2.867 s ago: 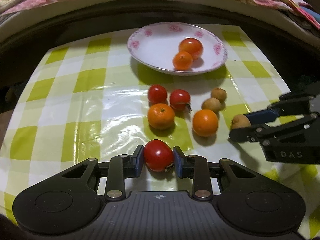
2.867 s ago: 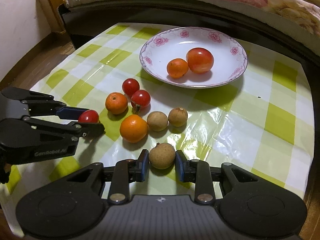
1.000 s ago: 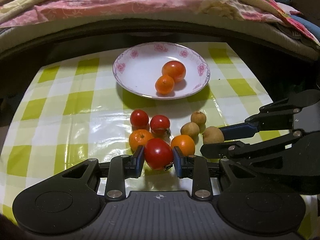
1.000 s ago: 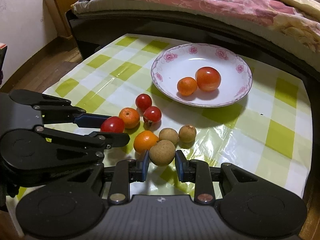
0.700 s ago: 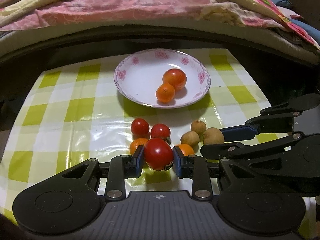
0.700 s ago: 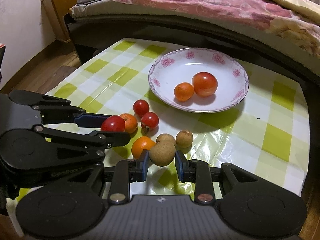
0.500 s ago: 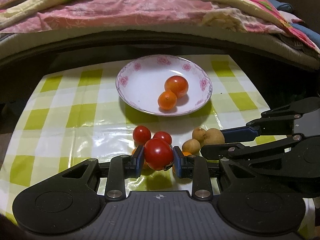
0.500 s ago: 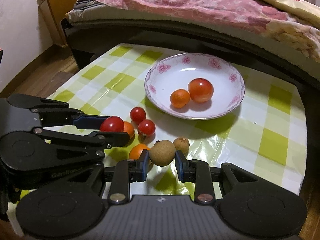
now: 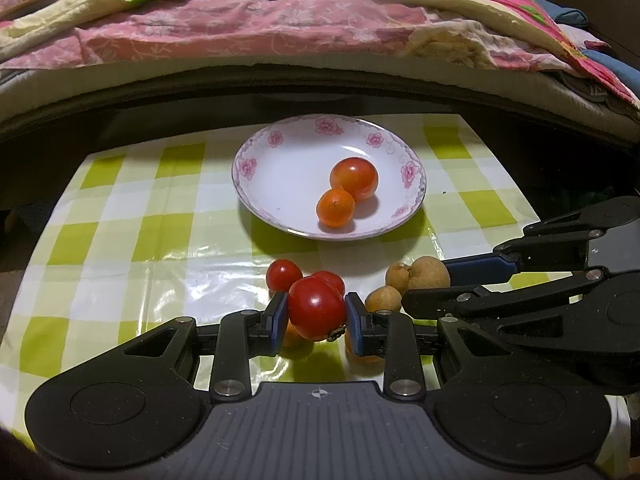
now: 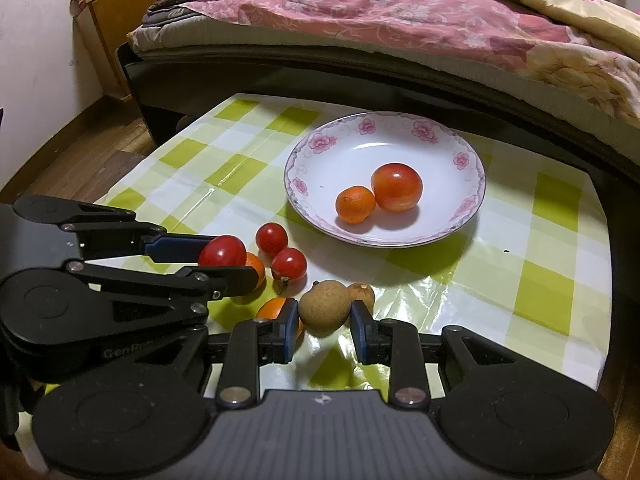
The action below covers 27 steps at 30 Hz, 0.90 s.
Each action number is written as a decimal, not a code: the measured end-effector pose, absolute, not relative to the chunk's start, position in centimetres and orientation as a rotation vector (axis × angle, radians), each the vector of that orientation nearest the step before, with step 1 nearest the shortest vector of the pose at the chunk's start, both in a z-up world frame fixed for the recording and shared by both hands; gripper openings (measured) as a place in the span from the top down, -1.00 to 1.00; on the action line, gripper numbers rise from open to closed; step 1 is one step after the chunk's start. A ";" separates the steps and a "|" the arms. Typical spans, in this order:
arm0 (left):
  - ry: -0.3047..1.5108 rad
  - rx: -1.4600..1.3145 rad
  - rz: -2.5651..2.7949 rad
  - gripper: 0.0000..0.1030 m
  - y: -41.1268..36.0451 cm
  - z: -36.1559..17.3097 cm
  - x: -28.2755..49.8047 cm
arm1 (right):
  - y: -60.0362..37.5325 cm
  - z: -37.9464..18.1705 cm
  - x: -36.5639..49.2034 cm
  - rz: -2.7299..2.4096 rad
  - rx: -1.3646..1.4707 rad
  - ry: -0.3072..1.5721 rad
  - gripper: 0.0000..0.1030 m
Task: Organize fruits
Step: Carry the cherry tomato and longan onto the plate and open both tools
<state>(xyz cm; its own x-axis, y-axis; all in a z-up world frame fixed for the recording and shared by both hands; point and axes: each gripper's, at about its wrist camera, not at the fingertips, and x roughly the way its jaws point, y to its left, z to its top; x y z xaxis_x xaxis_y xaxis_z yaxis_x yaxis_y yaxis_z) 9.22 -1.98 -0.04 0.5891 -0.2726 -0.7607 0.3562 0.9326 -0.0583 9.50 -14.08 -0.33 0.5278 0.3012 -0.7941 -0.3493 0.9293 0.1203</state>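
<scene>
Both the left gripper [image 9: 317, 315] and right gripper [image 10: 325, 317] are matte black linkages with silver screws and blue finger pads [image 9: 279, 316]

left claw [image 9: 316, 316]: lifted its red tomato [image 9: 317, 309] off the tabletop [image 9: 120, 240], nearer the plate [image 9: 256, 184]
right claw [image 10: 325, 322]: lifted its brown fruit [image 10: 324, 308] likewise

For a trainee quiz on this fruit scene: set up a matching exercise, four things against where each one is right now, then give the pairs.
Things:
1. large red tomato
2. brown longan
3. small orange
4. two small red tomatoes

Places:
A. on the tablecloth, in front of the plate
B. between the jaws of the right gripper
C. on the flowered plate
D. between the jaws of the left gripper

Pairs: 1-D, 2-B, 3-C, 4-A
</scene>
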 end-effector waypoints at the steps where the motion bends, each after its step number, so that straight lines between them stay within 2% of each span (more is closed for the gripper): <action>1: 0.863 0.107 -0.366 0.28 -2.1 0.0 9.3 | -14.1 -0.3 9.6 0.385 -0.054 0.936 0.40; 27: 0.825 0.138 -0.340 0.29 -3.8 0.4 14.8 | -15.2 0.4 14.3 0.304 -0.065 0.873 0.40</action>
